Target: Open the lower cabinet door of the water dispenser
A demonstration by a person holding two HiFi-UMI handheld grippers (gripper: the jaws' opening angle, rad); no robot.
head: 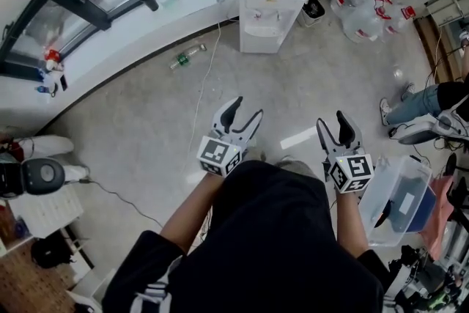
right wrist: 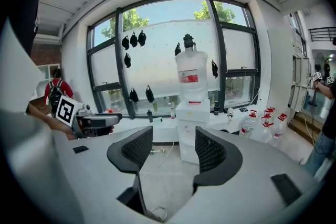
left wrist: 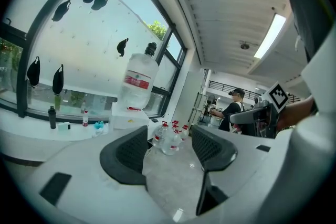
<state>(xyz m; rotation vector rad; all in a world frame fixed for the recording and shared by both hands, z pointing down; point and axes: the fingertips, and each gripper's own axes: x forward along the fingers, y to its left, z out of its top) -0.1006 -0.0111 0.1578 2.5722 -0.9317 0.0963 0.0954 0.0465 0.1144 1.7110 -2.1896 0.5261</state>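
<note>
While two grippers [head: 245, 110] [head: 330, 121] gape empty, one water dispenser [head: 261, 18] stands.

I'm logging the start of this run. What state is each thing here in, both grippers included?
left gripper, open, nothing between its jaws.
right gripper, open, empty.
lower cabinet door, looks shut.
big bottle, seated on top of the water dispenser.
small bottle, lying on the floor.
spare jugs, standing, capped.
</note>
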